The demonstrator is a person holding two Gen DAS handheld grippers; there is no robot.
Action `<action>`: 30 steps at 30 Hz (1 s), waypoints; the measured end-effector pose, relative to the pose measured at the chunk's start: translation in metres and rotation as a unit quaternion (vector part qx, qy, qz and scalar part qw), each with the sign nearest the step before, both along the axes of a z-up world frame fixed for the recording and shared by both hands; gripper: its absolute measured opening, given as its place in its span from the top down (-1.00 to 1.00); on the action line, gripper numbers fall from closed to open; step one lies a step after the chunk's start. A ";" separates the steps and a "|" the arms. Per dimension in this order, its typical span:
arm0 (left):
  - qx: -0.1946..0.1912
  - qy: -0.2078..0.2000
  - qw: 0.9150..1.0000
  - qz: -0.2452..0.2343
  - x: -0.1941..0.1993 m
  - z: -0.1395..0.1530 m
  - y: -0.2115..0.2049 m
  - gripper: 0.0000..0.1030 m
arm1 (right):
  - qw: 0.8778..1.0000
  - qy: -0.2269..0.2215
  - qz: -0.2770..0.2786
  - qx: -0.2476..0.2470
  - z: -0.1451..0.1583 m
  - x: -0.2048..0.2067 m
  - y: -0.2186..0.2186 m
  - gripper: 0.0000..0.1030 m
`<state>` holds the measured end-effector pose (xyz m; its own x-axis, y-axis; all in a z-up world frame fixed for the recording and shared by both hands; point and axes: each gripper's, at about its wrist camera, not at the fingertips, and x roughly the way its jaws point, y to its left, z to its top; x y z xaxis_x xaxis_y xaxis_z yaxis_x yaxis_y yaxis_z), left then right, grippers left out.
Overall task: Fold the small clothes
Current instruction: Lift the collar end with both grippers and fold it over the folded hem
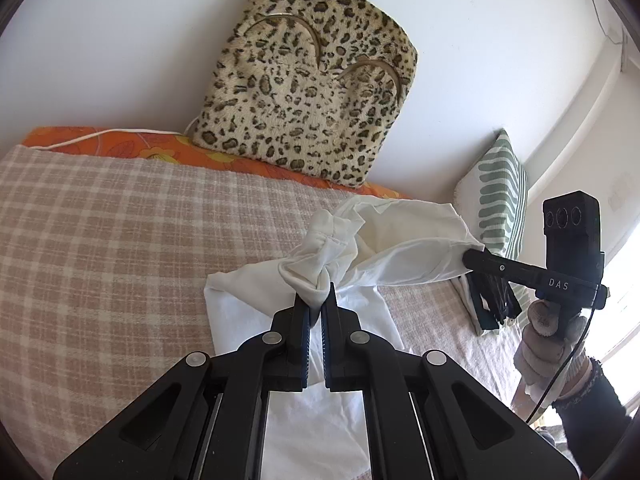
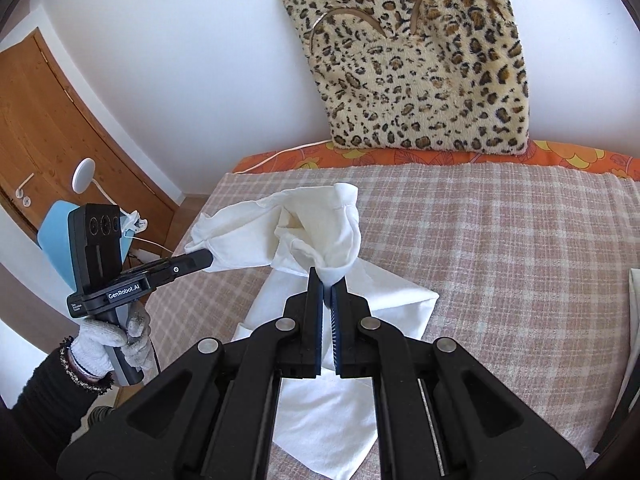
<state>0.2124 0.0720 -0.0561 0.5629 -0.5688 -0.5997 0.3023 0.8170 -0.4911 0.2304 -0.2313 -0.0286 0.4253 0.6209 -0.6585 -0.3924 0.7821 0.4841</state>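
Garment [image 1: 404,240] lies mid-bed [image 1: 100,220], one end raised; cushion [image 1: 312,80] stands at the bed's far edge against the wall [image 1: 120,40].

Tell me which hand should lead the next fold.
Probably neither: the left gripper and right gripper each pinch one raised end of the white garment, so both should travel together.

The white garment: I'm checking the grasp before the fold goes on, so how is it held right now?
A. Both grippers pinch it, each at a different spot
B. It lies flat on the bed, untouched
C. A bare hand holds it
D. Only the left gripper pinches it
A: the left gripper is shut on a bunched part of the white garment, and the right gripper is shut on another part.
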 end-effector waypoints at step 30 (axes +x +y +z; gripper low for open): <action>0.197 -0.002 0.975 -0.104 -0.115 -0.074 -0.014 0.74 | 0.961 -0.130 0.074 -0.235 -0.041 -0.160 0.007 0.90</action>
